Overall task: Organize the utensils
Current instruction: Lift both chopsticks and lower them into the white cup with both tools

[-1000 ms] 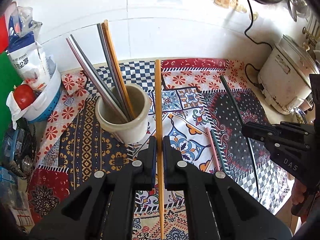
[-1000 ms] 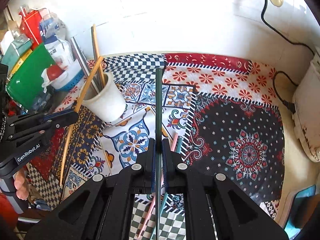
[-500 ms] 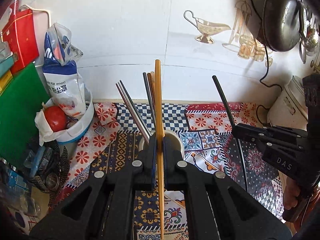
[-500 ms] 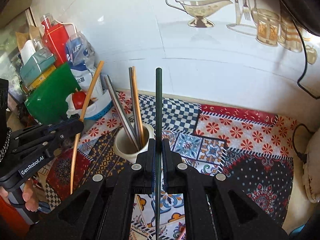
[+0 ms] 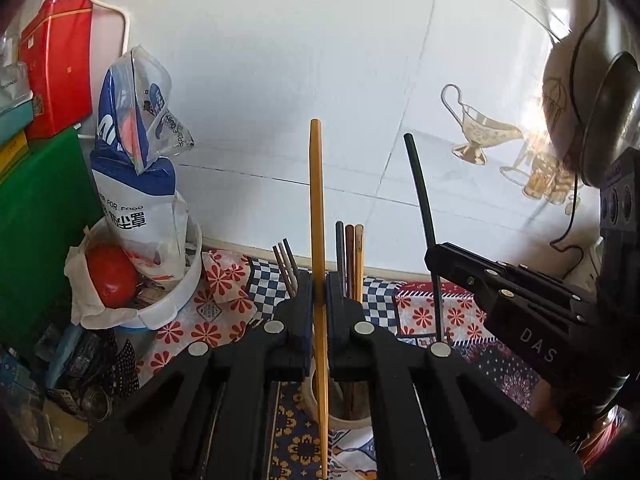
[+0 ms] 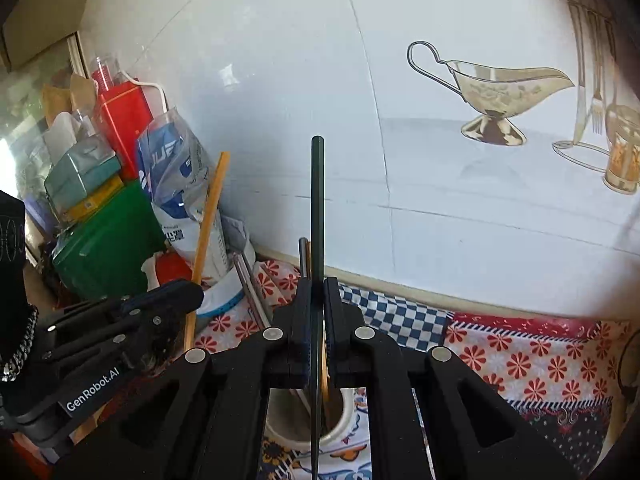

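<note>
While both hands carry a stick over the desk, the scene reads so, left to right:

Clutter at nine o'clock: a green box (image 5: 36, 240), a food bag (image 5: 136, 184) and a white bowl (image 5: 176, 300) holding a red tomato (image 5: 110, 276) stand against the tiled wall, well apart from the work.

Left gripper (image 5: 319, 300): closed tight on a yellow chopstick (image 5: 316, 208), held near its middle; the stick's long axis runs twelve to six o'clock, its lower end hanging past the jaws.

Cup (image 5: 344, 420): a cream holder on the patterned cloth (image 5: 224, 288), at six o'clock just below the left gripper and largely hidden behind it. Several chopsticks already stand in it, their tops showing at about one o'clock of the jaws.

Right gripper (image 6: 317, 304): closed tight on a dark green chopstick (image 6: 317, 200), likewise pointing twelve to six o'clock. In its own view the cup (image 6: 312, 420) sits at six o'clock, and the stick's lower end seems to hang over the mouth.

Key relation: both sticks stand nearly upright above the cup. I judge the right one better lined up with the opening; the yellow one's tip looks nearer the rim, at about nine o'clock of the mouth, so it probably needs a small shift before dropping.
</note>
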A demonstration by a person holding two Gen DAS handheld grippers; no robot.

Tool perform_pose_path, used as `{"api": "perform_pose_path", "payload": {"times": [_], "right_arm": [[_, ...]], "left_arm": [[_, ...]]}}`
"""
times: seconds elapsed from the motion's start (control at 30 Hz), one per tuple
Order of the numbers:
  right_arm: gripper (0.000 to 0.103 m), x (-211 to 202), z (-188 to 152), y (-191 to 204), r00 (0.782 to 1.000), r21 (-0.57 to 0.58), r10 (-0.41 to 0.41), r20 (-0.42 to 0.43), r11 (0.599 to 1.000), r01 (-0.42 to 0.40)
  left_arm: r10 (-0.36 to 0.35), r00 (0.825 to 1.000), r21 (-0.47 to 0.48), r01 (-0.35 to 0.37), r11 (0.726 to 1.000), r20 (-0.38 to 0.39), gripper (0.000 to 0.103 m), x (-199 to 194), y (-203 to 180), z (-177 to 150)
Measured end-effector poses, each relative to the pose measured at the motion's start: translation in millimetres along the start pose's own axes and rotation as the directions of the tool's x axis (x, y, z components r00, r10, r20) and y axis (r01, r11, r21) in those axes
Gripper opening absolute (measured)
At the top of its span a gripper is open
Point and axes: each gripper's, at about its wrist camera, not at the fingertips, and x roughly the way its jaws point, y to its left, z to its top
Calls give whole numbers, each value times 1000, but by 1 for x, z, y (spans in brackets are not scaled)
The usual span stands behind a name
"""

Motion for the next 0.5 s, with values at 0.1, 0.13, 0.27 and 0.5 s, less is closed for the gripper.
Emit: {"api": "perform_pose_path", "payload": {"times": [0.1,0.13,0.27,0.5], "right_arm": [[5,11,4,0,999,9,12,35,1000,-12],[5,15,5,-1,999,10,15,45,1000,-16],[5,26,4,-4,997,20,20,80,1000,-21],[5,41,-6,-17,996,44,19,93,999,-23]], "left_arm": [[-5,1000,-30,6,1000,18,4,13,4,4],[-11,1000,-40,12,999,23,4,16,6,5],[-26,998,-66,30,997,60,4,29,7,7],[-29,996,-75,36,997,83,4,54,10,2]]}}
